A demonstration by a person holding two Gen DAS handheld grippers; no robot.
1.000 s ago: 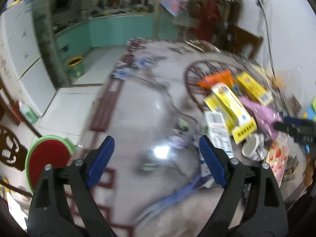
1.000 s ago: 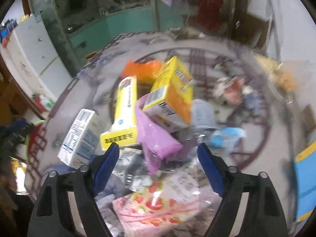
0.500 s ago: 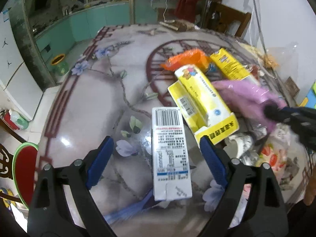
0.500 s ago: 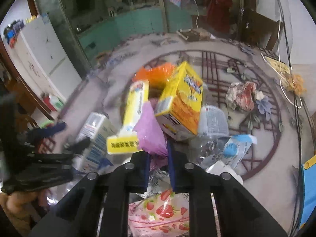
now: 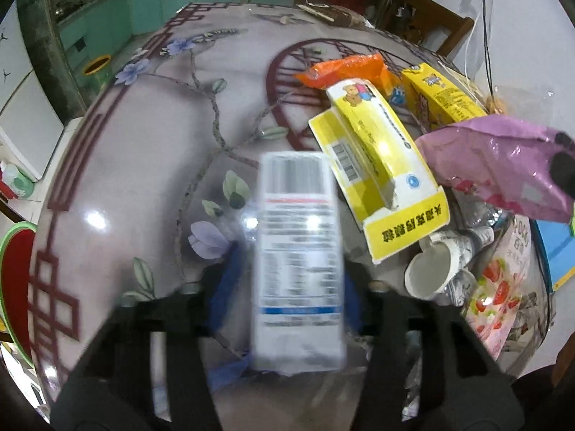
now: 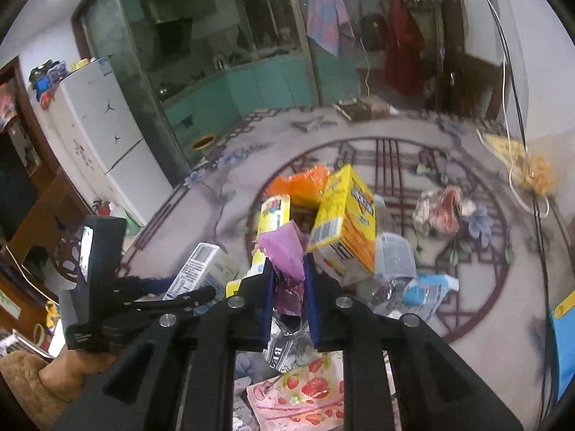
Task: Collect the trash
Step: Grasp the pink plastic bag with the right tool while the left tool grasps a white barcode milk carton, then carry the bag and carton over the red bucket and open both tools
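Note:
A white carton (image 5: 298,251) with a barcode lies on the patterned round table (image 5: 143,143). My left gripper (image 5: 291,276) straddles it. Its jaws are closing, and the blue pads (image 5: 226,280) sit against the carton's two long sides. The picture is blurred there. My right gripper (image 6: 287,269) is shut on a purple foil wrapper (image 6: 282,251), held up above the trash pile. The same purple wrapper (image 5: 496,165) hangs at the right of the left wrist view. The left gripper (image 6: 194,298) and white carton (image 6: 205,273) also show in the right wrist view.
The pile holds a long yellow box (image 5: 377,165), an orange bag (image 5: 348,68), a yellow carton (image 5: 442,100), a paper cup (image 5: 427,276) and a strawberry packet (image 5: 499,294). A crumpled wrapper (image 6: 442,208) and a plastic bottle (image 6: 395,255) lie farther right. A red stool (image 5: 14,280) stands below the table edge.
My left gripper came down over the white carton and its wide jaws closed in on its sides. The right gripper shut on the purple wrapper and lifted it off the pile.

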